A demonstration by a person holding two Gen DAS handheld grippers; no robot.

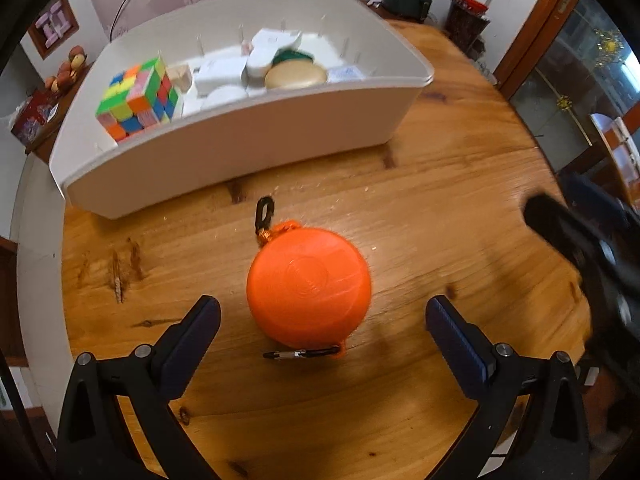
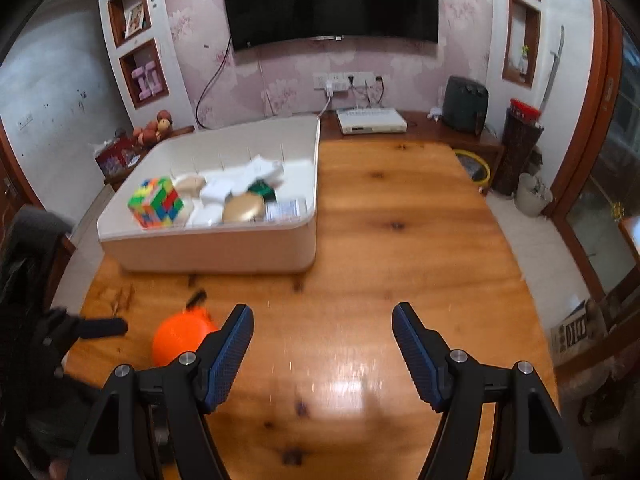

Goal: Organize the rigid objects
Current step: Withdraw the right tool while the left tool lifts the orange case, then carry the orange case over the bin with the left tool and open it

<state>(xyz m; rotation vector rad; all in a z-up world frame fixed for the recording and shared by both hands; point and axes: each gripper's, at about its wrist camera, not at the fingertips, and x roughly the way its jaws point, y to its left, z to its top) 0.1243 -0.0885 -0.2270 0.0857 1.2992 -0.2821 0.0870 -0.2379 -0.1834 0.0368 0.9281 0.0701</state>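
An orange round case (image 1: 308, 282) with a black clip and a carabiner lies on the wooden table (image 1: 440, 216). My left gripper (image 1: 322, 316) hangs open over it, one finger on each side, pads apart from the case. Behind it stands a white bin (image 1: 240, 152) holding a colourful puzzle cube (image 1: 138, 98), white boxes and a tan round disc (image 1: 295, 77). In the right wrist view my right gripper (image 2: 322, 322) is open over bare table with nothing between its fingers. There the orange case (image 2: 180, 338) sits to the left, partly hidden behind one finger, and the bin (image 2: 216, 246) is beyond.
The right hand's gripper appears as a blurred black shape (image 1: 580, 248) at the right edge of the left wrist view. Behind the table run a low wooden cabinet with a white set-top box (image 2: 370, 120), a dark appliance (image 2: 466, 102) and a wall television (image 2: 328, 0).
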